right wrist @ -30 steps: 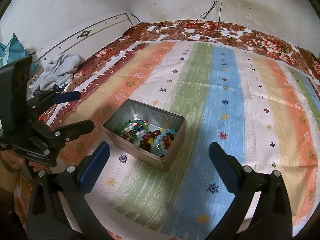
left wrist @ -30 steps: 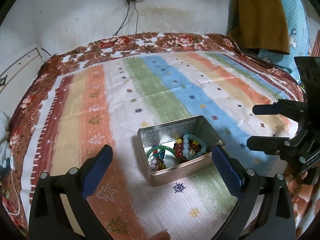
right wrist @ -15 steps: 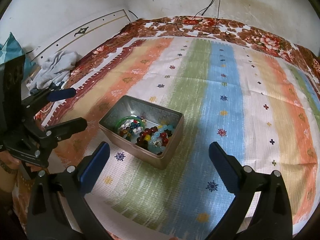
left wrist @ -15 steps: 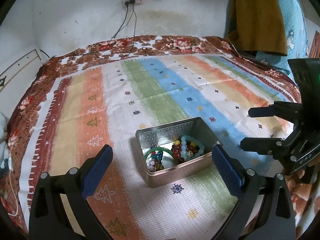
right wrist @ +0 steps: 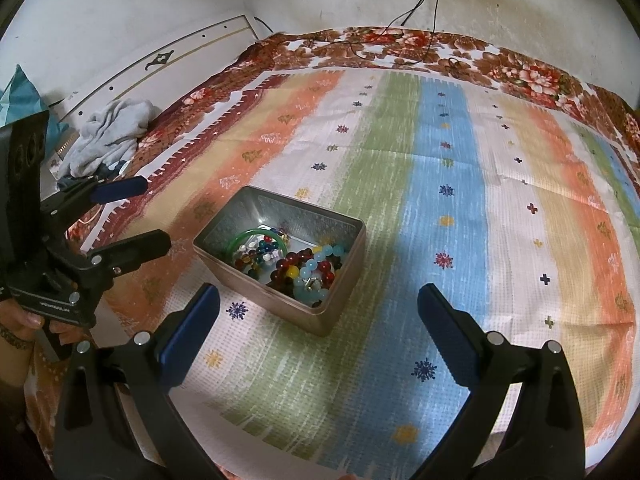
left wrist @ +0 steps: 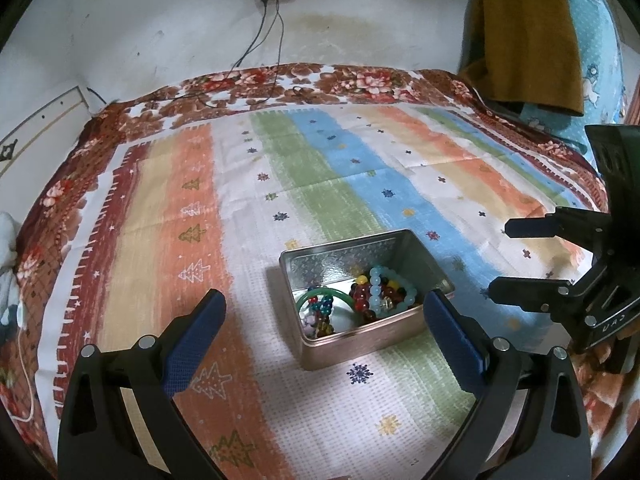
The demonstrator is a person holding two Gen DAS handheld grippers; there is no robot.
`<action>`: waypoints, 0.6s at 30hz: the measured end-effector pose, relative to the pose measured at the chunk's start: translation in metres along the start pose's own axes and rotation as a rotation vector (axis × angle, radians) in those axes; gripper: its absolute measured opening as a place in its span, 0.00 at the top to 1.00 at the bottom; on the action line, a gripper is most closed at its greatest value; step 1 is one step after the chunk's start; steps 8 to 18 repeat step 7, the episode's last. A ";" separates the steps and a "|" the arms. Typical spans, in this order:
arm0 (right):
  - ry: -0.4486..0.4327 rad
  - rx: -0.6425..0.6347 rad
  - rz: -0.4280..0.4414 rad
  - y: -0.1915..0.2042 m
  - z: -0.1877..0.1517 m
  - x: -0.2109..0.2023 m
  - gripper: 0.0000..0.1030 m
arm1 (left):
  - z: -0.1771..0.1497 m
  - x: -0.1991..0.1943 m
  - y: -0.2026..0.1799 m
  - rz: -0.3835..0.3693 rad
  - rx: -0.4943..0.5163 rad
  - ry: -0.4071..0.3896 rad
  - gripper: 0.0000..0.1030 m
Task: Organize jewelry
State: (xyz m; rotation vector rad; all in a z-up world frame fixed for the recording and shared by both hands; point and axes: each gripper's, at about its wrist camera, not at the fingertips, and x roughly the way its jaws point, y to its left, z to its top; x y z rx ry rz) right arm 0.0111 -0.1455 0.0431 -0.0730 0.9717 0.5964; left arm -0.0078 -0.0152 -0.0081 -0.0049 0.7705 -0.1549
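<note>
An open metal tin (left wrist: 408,332) (right wrist: 280,292) sits on the striped bedspread. Inside it lie a green bangle (left wrist: 324,294) (right wrist: 256,237), a pale blue bead bracelet (left wrist: 378,288) (right wrist: 316,266) and dark red and multicoloured beads (right wrist: 294,264). My left gripper (left wrist: 324,316) (right wrist: 132,216) hangs open just in front of the tin, its blue pads on either side of it and nothing between them. My right gripper (right wrist: 318,304) (left wrist: 502,258) is also open and holds nothing, to the right of the tin and a little back from it.
The striped cloth (left wrist: 320,168) covers a bed with a floral border (left wrist: 320,84). Cables (left wrist: 272,40) run down the wall from a socket. A grey garment (right wrist: 108,136) lies at the left edge. A brown cloth and blue pillow (left wrist: 532,32) stand far right.
Both grippers have drawn back and risen slightly, so the tin sits a little lower and nearer the middle between the fingers. Both stay open. The tin's contents are unmoved.
</note>
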 end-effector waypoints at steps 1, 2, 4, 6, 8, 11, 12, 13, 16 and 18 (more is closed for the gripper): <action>0.001 0.001 0.000 0.000 0.000 0.000 0.05 | 0.000 0.000 0.000 -0.002 0.001 0.000 0.06; 0.000 0.000 0.001 0.000 0.000 0.000 0.05 | 0.000 0.000 0.000 -0.003 0.001 0.000 0.06; 0.001 0.001 0.000 0.000 0.000 0.001 0.05 | 0.000 0.000 0.000 0.000 0.003 0.001 0.06; 0.003 0.002 0.001 -0.001 -0.001 0.001 0.05 | 0.000 0.002 0.000 0.002 0.007 0.006 0.06; 0.004 0.003 0.000 -0.001 -0.002 0.002 0.05 | 0.000 0.001 -0.001 0.001 0.007 0.007 0.06; 0.004 0.003 0.000 -0.001 -0.002 0.002 0.05 | 0.000 0.001 -0.001 0.001 0.007 0.007 0.06; 0.004 0.003 0.000 -0.001 -0.002 0.002 0.05 | 0.000 0.001 -0.001 0.001 0.007 0.007 0.06; 0.004 0.003 0.000 -0.001 -0.002 0.002 0.05 | 0.000 0.001 -0.001 0.001 0.007 0.007 0.06; 0.004 0.003 0.000 -0.001 -0.002 0.002 0.05 | 0.000 0.001 -0.001 0.001 0.007 0.007 0.06; 0.004 0.003 0.000 -0.001 -0.002 0.002 0.05 | 0.000 0.001 -0.001 0.001 0.007 0.007 0.06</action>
